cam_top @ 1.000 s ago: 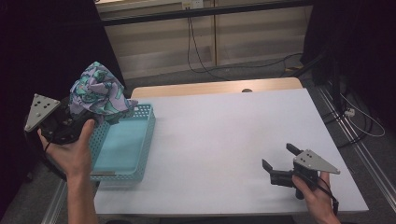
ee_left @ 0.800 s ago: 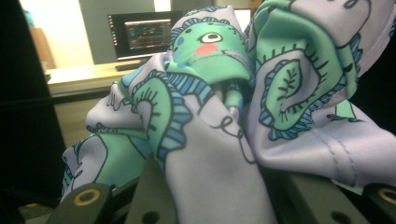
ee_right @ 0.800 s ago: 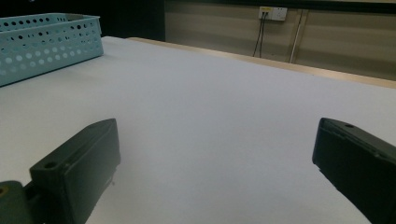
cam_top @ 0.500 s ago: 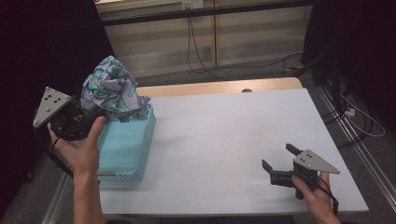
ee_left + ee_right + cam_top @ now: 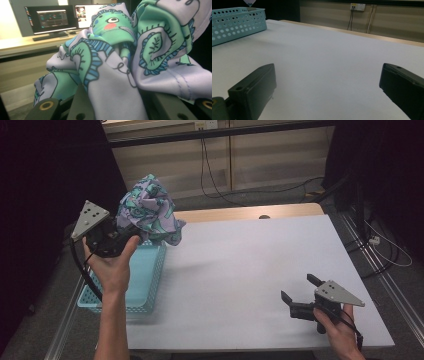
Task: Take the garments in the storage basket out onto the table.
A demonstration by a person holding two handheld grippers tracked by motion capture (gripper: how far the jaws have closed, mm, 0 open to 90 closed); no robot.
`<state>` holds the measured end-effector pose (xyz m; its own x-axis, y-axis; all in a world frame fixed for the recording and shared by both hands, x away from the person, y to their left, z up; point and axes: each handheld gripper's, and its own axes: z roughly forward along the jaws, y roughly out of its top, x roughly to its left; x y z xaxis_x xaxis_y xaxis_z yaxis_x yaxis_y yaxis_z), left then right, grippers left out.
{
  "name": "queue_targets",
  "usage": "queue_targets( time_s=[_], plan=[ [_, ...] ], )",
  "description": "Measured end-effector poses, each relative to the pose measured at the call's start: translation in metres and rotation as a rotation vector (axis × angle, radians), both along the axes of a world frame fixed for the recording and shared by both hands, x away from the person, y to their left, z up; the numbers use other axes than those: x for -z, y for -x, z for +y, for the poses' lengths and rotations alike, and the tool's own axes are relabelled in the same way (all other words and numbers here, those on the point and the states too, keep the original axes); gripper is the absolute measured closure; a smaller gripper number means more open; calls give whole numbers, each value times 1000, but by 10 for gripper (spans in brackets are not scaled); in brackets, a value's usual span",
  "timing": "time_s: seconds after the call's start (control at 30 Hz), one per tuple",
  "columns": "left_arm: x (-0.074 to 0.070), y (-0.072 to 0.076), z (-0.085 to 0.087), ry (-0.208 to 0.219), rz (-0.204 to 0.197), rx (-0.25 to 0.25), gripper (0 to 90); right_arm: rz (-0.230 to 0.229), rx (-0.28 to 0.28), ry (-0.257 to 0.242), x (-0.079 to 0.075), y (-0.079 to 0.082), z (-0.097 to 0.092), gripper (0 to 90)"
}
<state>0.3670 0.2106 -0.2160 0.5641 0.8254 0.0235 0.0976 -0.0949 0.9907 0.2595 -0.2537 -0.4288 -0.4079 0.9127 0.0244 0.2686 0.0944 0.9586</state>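
A bunched cloth [image 5: 147, 212], lilac with green and blue cartoon prints, hangs in the air above the far end of the turquoise basket [image 5: 150, 285]. My left gripper [image 5: 131, 227] is shut on it, held up in a hand at the table's left edge. In the left gripper view the cloth [image 5: 117, 62] spills over both jaws of the left gripper [image 5: 117, 105] and hides their pads. My right gripper [image 5: 298, 286] rests low at the near right of the white table [image 5: 240, 265], open, with nothing between its jaws; the right gripper view shows this gripper [image 5: 327, 85] with bare table between its jaws.
The perforated basket [image 5: 237, 22] lies along the table's left side. Cables run across the floor beyond the table's far edge [image 5: 250, 212] and down its right side. Monitors [image 5: 51, 18] stand on a desk in the background.
My left gripper has carried the cloth to the right and slightly up, from beside the basket's outer edge to above its inner, far corner. The right gripper has stayed put.
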Motion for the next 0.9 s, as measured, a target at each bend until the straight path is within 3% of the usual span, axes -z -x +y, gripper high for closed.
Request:
queue_targets(
  time_s=[0.3,0.6,0.9],
  plan=[
    [7,-12,-28,12,47,77,708,-2,-2,-1,0,0,0,5],
    [12,-21,-59,-16,74,149,707,-4,-2,1,0,1,-1,5],
    [25,-28,-82,-26,125,197,707,-4,0,-2,-1,1,-2,5]
  ],
)
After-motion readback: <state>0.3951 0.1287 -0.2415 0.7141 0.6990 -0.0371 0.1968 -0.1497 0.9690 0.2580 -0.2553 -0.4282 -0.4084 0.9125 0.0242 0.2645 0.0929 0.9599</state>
